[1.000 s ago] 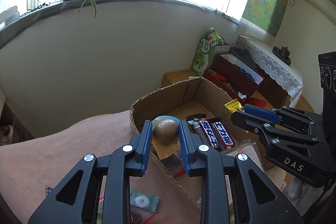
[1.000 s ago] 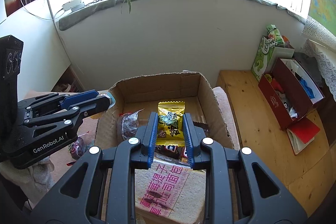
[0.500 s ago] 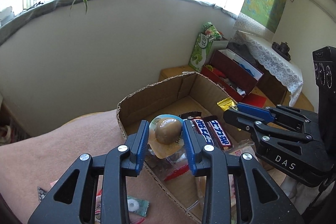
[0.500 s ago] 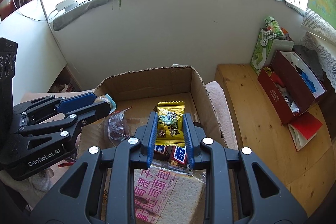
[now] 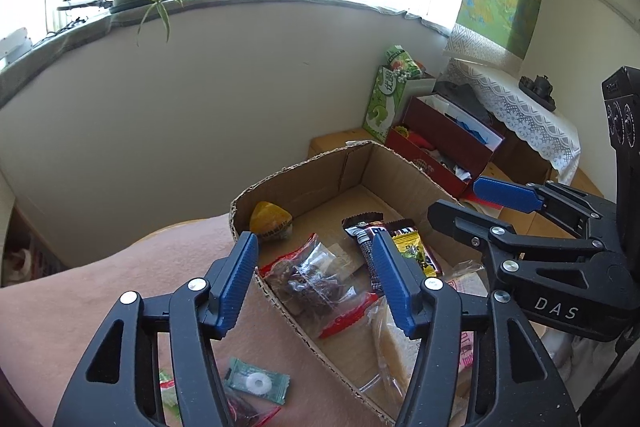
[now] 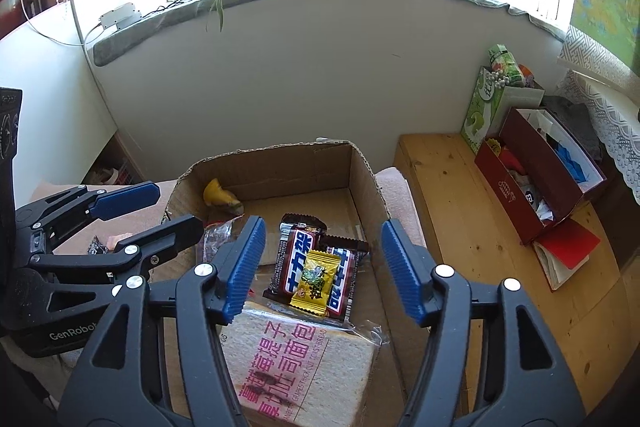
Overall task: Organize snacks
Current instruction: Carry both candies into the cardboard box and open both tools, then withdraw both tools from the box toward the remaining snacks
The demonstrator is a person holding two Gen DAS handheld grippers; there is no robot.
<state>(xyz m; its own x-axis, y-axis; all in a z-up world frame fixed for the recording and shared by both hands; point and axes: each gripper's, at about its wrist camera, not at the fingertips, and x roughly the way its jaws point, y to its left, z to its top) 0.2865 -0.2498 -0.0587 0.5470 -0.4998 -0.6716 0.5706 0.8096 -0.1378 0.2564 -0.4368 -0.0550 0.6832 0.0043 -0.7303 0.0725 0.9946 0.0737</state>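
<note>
My big cardboard box [image 6: 362,187] sits in the middle of both views, on a pink blanket [image 5: 100,291]. Most of my snacks are in it now. The bread bag [image 6: 304,363] with pink letters lies at the bottom of the right view, inside the box. Next come two dark chocolate bars [image 6: 298,259] side by side in the middle, and a small yellow candy pack [image 6: 316,283] lies on top of them. A clear bag of dark dried fruit [image 5: 312,283] lies by the near wall of the box in the left view. A round yellow snack [image 5: 270,221] sits in the far left corner of the box.

My left hand-held gripper [image 5: 312,275] is wide open and holds nothing. It hangs over the near edge of the box. My right hand-held gripper [image 6: 320,263] is wide open and empty too, right above the yellow pack.

I think a bit is left to do. A small green candy [image 5: 258,383] and some red wrappers [image 5: 248,411] lie on the blanket outside the box, at the bottom of the left view
</note>
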